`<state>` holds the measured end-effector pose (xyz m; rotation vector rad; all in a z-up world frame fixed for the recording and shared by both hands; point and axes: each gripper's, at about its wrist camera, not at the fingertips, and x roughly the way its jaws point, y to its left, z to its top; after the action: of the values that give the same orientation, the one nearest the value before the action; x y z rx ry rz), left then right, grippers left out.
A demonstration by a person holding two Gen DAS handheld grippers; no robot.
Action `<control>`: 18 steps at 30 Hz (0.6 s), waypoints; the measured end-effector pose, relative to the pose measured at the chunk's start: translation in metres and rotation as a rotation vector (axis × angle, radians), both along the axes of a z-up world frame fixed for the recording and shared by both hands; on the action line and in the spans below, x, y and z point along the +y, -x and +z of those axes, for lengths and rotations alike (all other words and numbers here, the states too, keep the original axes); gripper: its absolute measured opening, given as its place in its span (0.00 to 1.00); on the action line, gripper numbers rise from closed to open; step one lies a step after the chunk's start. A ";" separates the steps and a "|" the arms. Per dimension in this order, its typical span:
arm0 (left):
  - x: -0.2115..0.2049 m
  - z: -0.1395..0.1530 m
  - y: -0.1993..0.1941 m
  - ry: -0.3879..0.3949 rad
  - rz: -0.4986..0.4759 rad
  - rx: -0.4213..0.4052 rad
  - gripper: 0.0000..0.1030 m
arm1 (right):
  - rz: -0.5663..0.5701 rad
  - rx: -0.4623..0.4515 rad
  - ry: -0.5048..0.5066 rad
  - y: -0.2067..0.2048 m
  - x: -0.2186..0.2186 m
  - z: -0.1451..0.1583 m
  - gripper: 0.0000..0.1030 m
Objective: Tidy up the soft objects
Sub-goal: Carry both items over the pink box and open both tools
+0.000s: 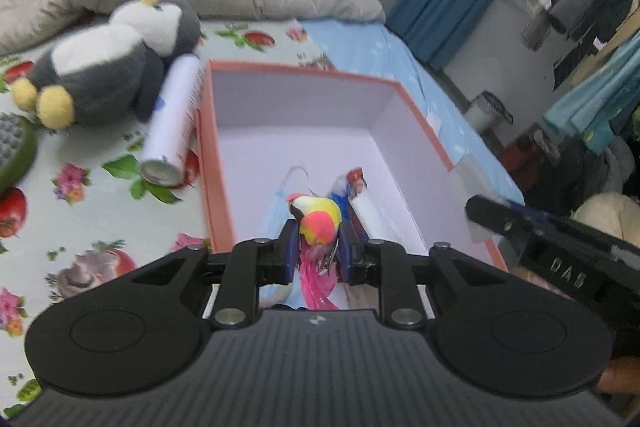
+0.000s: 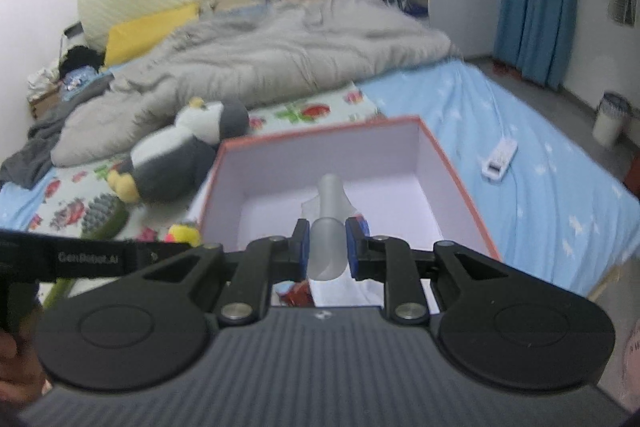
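My left gripper (image 1: 318, 233) is shut on a small toy parrot (image 1: 318, 221) with a yellow and pink head and pink tail feathers, held over the near end of an open orange box (image 1: 202, 147) with a white inside. A blue face mask (image 1: 276, 215) and a small packet (image 1: 356, 183) lie in the box. My right gripper (image 2: 327, 243) is shut on a translucent white plastic piece (image 2: 329, 227), over the same box (image 2: 456, 171). A plush penguin (image 1: 108, 63) lies left of the box, also in the right wrist view (image 2: 180, 155).
A white spray can (image 1: 174, 119) lies between the penguin and the box. A green massage brush (image 1: 14, 147) is at the far left. A grey duvet (image 2: 260, 55) covers the bed's far end. A white remote (image 2: 498, 159) lies on the blue sheet at right.
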<state>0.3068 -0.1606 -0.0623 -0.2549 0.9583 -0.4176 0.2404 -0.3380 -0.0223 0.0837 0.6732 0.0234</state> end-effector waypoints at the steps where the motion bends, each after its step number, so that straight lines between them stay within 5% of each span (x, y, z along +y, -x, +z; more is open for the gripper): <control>1: -0.005 -0.004 -0.003 -0.008 -0.009 0.007 0.24 | -0.003 0.019 -0.006 -0.003 -0.003 -0.006 0.22; 5: -0.023 -0.023 -0.017 -0.028 -0.049 0.052 0.26 | -0.040 0.092 -0.016 -0.009 -0.014 -0.030 0.27; 8: -0.031 -0.033 -0.023 -0.050 -0.060 0.075 0.57 | -0.062 0.140 -0.042 -0.013 -0.022 -0.044 0.31; 9: -0.032 -0.034 -0.023 -0.053 -0.055 0.069 0.60 | -0.071 0.151 -0.045 -0.014 -0.024 -0.047 0.35; 12: -0.030 -0.032 -0.023 -0.049 -0.052 0.061 0.60 | -0.086 0.160 -0.064 -0.015 -0.029 -0.051 0.43; 18: -0.023 -0.017 -0.018 -0.053 -0.037 0.039 0.59 | -0.091 0.140 -0.085 -0.013 -0.034 -0.045 0.43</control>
<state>0.3247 -0.1833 -0.0798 -0.1979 1.0118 -0.4214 0.2533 -0.3724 -0.0674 0.1989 0.8077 -0.0414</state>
